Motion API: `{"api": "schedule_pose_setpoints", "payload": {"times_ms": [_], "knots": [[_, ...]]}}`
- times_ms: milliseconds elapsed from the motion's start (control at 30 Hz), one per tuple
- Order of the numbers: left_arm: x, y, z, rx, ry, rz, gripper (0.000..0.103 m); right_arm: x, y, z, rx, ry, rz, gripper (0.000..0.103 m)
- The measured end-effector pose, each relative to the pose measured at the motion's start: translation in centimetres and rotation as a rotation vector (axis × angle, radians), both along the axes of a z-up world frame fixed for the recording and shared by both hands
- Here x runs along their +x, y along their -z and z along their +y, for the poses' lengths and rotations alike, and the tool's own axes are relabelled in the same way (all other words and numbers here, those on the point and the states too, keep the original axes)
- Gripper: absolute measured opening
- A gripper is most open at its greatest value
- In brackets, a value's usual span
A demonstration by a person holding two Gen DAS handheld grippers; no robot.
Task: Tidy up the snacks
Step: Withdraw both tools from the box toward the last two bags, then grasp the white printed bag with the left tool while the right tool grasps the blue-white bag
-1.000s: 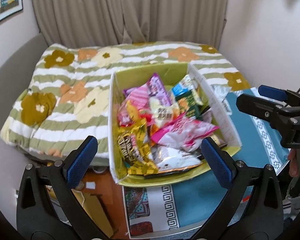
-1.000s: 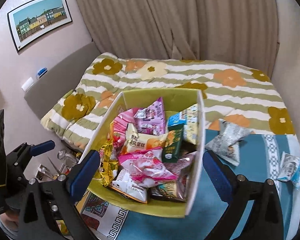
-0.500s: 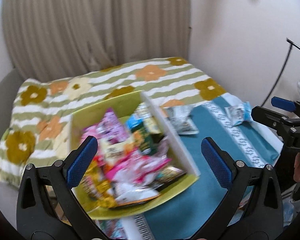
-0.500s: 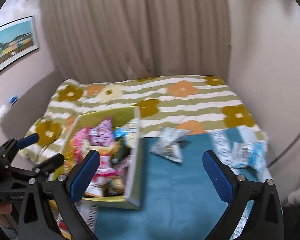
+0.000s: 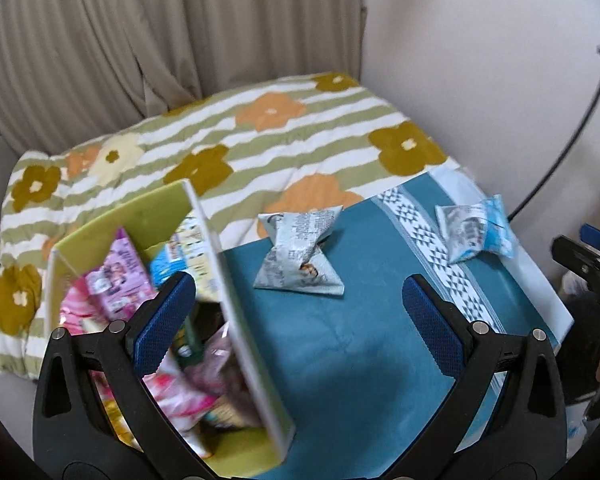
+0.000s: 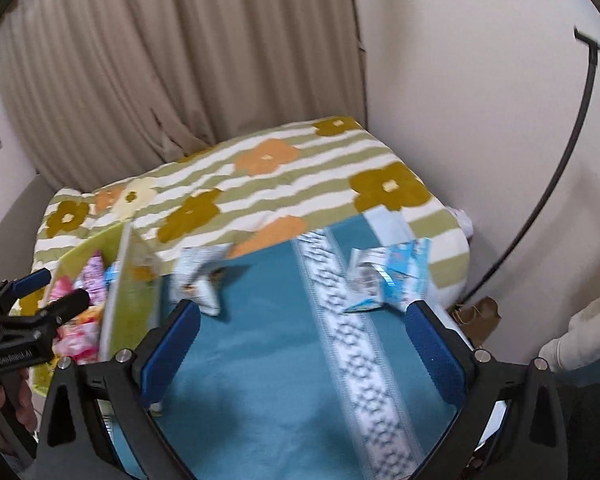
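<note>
Blue-padded, both the left gripper (image 5: 298, 304) and right gripper (image 6: 302, 332) stay spread and empty, but have swung right from the full box (image 5: 242, 312) to two loose packets (image 5: 300, 254) (image 5: 474, 230) on the teal cloth (image 5: 360, 352); those likely get collected next.

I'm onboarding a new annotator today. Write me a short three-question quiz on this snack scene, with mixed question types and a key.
1. True or false: the left tongs hold a snack packet.
2. How many snack packets lie loose on the blue cloth, outside the green box?
3. Multiple choice: the twisted grey packet lies (A) inside the green box, (B) on the blue cloth beside the box, (C) between the right tongs' pads.

Key:
1. False; both tongs are open and hold nothing.
2. Two: the twisted grey packet and the blue-edged packet.
3. B.
</note>
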State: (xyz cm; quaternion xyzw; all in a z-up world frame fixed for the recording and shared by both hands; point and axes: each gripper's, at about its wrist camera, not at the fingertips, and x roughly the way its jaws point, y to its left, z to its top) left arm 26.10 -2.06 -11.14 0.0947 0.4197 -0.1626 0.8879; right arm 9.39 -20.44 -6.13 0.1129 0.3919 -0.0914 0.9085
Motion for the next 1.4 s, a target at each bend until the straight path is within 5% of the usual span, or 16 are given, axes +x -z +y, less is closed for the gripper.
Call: {"api": "schedule_pose_setpoints", "payload": {"times_ms": [367,800,1100,1400], "knots": [[9.0,6.6,-5.3,0.143,-0.134,0.124,0.102,6.0,6.8,-8.8,0.068,-0.003,0.165,0.102],[14.7,13.5,-6.4,0.288,-0.192,0.215,0.102,12.5,13.5,-11.3,0.078,-0.100,0.272,0.102],[15.1,15.7,-6.4,0.292,-0.198,0.274,0.099,14.8,15.3,-9.5,0.080,-0.230,0.299,0.102],[14.7,17.4,-5.6,0.244,-0.221,0.351,0.075,15.4,16.8,-8.9,0.127,-0.277,0.317,0.102]]}}
